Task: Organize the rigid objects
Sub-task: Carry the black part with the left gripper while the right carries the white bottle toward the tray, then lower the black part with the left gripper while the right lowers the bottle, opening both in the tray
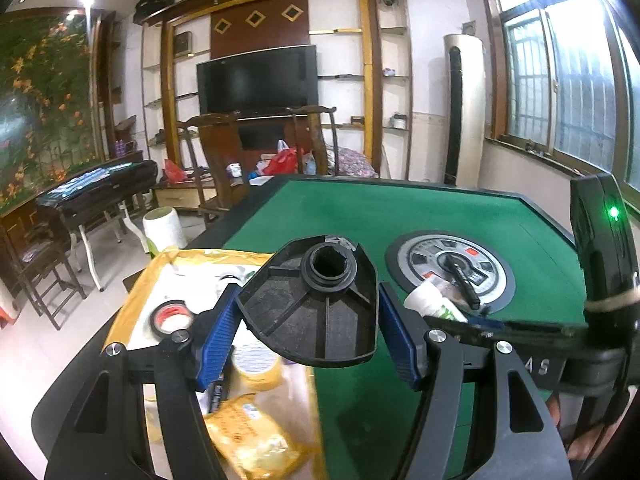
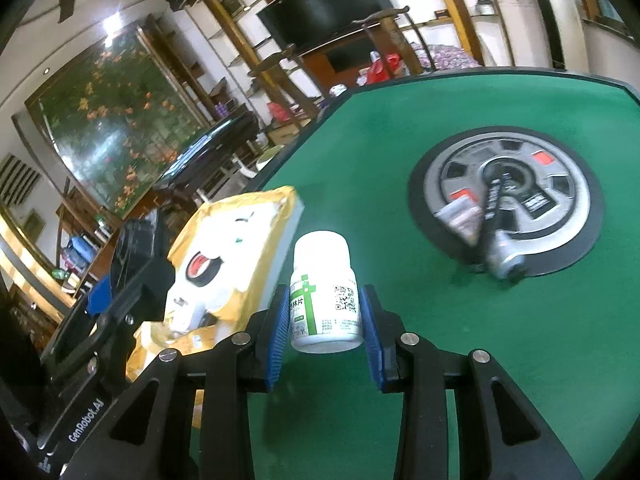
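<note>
My left gripper (image 1: 310,332) clamps a black ribbed plastic part (image 1: 316,300); my right gripper (image 2: 326,336) grips the white pill bottle (image 2: 324,296), seemingly above the green table (image 2: 480,340) beside the yellow box (image 2: 240,248).

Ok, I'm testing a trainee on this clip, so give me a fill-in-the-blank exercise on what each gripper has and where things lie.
1. The left gripper holds a ribbed plastic part coloured ____.
2. The right gripper is shut on a white ____.
3. The table has a felt top coloured ____.
4. The tape roll lies in the box lined in ____.

Missing words: black; bottle; green; yellow
</note>
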Available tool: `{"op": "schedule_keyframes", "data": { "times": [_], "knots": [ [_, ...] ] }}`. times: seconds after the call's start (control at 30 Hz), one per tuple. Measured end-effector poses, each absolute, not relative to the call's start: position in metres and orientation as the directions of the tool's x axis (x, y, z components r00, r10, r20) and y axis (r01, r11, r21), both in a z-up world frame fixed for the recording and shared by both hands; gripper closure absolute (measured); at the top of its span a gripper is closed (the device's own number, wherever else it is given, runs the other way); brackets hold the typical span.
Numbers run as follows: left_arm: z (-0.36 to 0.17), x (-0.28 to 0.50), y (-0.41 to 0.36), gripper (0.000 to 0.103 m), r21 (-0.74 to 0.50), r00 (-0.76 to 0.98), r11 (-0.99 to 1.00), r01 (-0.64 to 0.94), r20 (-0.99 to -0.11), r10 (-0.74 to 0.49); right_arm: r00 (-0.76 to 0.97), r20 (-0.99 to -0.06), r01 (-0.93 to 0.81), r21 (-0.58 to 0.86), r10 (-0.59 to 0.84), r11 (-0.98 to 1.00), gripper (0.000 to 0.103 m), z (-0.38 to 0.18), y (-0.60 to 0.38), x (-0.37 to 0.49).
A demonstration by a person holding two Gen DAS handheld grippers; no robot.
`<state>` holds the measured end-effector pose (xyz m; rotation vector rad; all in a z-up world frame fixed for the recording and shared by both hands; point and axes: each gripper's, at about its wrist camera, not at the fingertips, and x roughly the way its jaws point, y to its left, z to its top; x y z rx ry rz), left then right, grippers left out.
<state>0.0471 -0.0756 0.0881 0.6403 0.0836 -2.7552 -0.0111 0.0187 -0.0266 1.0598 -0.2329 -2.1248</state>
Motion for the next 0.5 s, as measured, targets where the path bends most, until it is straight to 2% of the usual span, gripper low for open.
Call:
{"op": "schedule_keyframes", "data": {
  "times": [0.5],
  "knots": [
    [0.065, 0.072, -0.150, 0.037, -0.071, -0.799, -0.894, 0.443, -0.483, -0.358, -0.323, -0.631, 0.609, 0.432, -0.705, -0.665, 0.072, -0.033, -0.049, 0.012]
  ]
}}
